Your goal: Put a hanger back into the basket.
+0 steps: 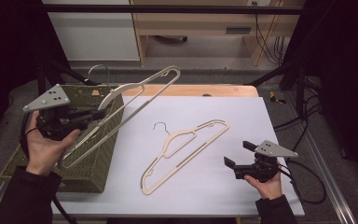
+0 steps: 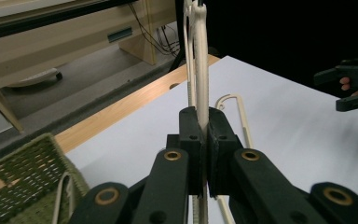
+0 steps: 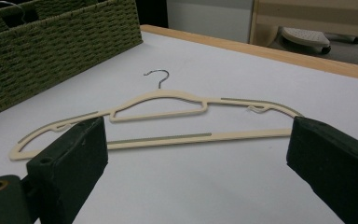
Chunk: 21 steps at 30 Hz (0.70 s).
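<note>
My left gripper (image 1: 98, 114) is shut on a cream hanger (image 1: 108, 99) and holds it tilted in the air above the basket's right side, its long bar reaching up and to the right. In the left gripper view the jaws (image 2: 204, 123) pinch the hanger's thin edge (image 2: 200, 70). A second cream hanger (image 1: 179, 135) with a metal hook lies flat on the white sheet. My right gripper (image 1: 238, 154) stands open low over the sheet, just right of that hanger; in the right gripper view the hanger (image 3: 161, 113) lies ahead of the wide-apart jaws (image 3: 198, 133).
A green woven basket (image 1: 93, 158) stands at the table's left, with part of another hanger inside (image 2: 65, 196). The white sheet (image 1: 223, 107) covers most of the wooden table (image 1: 191, 89). Cables and dark frame bars run along the right side.
</note>
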Each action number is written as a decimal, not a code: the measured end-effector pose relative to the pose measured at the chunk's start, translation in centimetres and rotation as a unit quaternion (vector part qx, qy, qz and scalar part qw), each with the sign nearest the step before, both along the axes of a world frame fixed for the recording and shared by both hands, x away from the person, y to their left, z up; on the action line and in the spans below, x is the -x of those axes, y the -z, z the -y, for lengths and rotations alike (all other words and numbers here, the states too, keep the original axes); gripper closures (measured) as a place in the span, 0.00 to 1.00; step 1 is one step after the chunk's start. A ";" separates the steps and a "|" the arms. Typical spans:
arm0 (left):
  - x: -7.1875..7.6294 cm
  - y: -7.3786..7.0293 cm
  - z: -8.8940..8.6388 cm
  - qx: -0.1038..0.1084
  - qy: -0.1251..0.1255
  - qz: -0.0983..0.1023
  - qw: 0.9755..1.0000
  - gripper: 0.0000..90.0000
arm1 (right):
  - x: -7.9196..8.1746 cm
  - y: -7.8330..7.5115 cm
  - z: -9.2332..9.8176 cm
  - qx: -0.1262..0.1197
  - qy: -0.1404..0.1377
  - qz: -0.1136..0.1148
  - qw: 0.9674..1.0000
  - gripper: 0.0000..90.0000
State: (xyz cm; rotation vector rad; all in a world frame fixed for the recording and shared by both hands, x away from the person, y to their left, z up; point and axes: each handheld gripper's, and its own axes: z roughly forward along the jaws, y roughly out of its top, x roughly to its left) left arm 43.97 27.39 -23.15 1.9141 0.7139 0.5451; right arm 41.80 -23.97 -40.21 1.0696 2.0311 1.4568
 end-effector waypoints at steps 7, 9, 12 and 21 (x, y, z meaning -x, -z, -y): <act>-0.8 0.4 -2.6 -0.022 -0.022 -0.002 1.000 0.96 | 0.0 0.0 0.1 0.002 0.003 -0.001 1.000 0.05; -1.1 0.5 -3.6 -0.025 -0.026 0.001 0.999 0.96 | 0.0 0.0 0.2 0.005 0.002 0.000 1.000 0.05; -1.5 0.7 -4.9 -0.028 -0.033 0.005 0.999 0.96 | -0.1 0.1 0.2 0.005 0.004 -0.001 1.000 0.05; -2.7 1.9 -8.9 -0.041 -0.071 0.003 0.997 0.96 | -0.1 0.1 0.2 0.005 0.004 -0.003 1.000 0.05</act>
